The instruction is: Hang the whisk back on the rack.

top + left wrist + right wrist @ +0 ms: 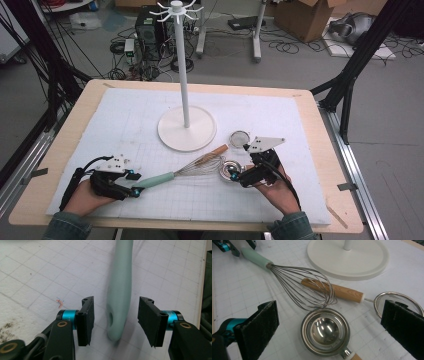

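The left gripper (113, 321) has its 2 jaws apart, straddling the end of the mint-green handle of the whisk (119, 290) without touching it; this looks like the approach to a grasp. The whisk lies flat on the white mat (125, 125), its wire head running toward 2 o'clock over a wooden-handled strainer (398, 303). The right gripper (329, 327), jaws also apart, hovers over a small steel measuring cup (325, 331). At 12 o'clock stands the white hook stand (186, 127). Next, I judge, the left jaws must close squarely on the handle.
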